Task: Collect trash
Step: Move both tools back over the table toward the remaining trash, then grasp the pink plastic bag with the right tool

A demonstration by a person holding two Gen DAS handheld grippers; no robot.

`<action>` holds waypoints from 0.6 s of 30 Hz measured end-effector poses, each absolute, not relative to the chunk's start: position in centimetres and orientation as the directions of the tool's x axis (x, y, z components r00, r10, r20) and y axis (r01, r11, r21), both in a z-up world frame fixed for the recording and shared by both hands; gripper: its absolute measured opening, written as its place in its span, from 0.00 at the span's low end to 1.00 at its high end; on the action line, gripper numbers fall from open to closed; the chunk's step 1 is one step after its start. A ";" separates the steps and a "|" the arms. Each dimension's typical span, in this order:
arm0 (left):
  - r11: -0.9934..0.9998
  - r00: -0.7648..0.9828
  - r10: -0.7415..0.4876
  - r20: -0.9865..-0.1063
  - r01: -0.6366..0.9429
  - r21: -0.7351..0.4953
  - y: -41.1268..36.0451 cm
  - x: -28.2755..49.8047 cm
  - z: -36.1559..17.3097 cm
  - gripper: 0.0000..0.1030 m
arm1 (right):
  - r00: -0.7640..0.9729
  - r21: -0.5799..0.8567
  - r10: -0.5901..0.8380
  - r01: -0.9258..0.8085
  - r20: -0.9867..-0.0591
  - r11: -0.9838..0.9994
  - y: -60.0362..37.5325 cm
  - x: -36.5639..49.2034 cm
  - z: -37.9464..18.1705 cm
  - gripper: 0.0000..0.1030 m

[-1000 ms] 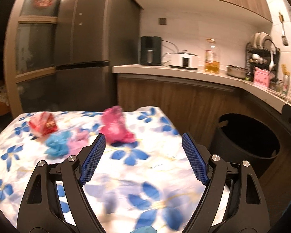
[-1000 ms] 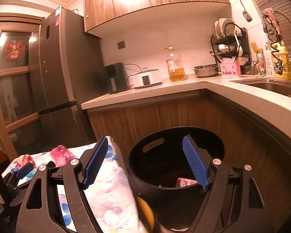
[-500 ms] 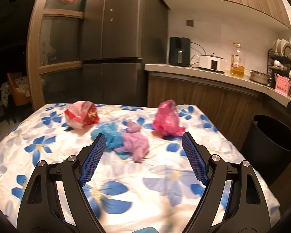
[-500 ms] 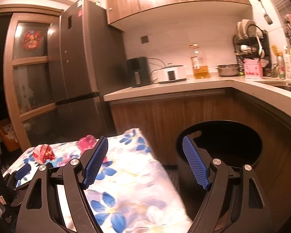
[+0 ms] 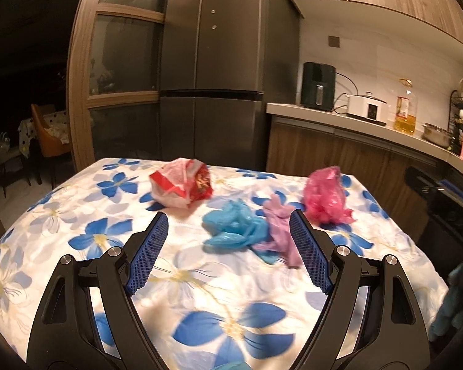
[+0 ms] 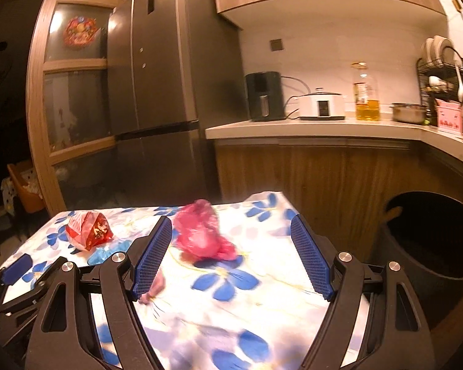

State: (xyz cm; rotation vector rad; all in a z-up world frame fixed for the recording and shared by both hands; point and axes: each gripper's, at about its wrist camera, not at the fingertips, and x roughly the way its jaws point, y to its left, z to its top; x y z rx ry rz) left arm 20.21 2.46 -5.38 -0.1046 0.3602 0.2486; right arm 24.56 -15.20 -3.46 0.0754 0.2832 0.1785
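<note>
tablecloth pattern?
White tablecloth with blue flowers; clearest in the left wrist view.

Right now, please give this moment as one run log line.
left gripper: open, empty | right gripper: open, empty | on table: red snack bag, blue bag, pink bag | bin: beside table

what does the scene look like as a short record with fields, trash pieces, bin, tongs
surface: table with blue-flower cloth
trash on cloth: red and white wrapper; blue plastic bag; purple plastic bag; pink plastic bag
bin: black bin on the floor, right of the table
left tongs: open, empty, facing the blue and purple bags
right tongs: open, empty, facing the pink bag
</note>
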 end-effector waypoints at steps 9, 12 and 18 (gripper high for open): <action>0.961 0.907 0.232 -0.352 -0.269 -0.060 5.3 21.8 -5.4 0.77 | 0.931 0.066 0.178 -0.166 -0.318 0.984 -11.1 30.2 -4.7 0.75; 0.962 0.906 0.226 -0.359 -0.266 -0.066 6.0 22.3 -5.6 0.77 | 0.926 0.050 0.159 -0.150 -0.342 0.987 -10.0 32.0 -5.5 0.75; 0.962 0.900 0.193 -0.391 -0.253 -0.107 7.1 23.3 -6.1 0.77 | 0.905 0.066 0.157 -0.142 -0.396 0.988 -9.5 34.1 -6.6 0.59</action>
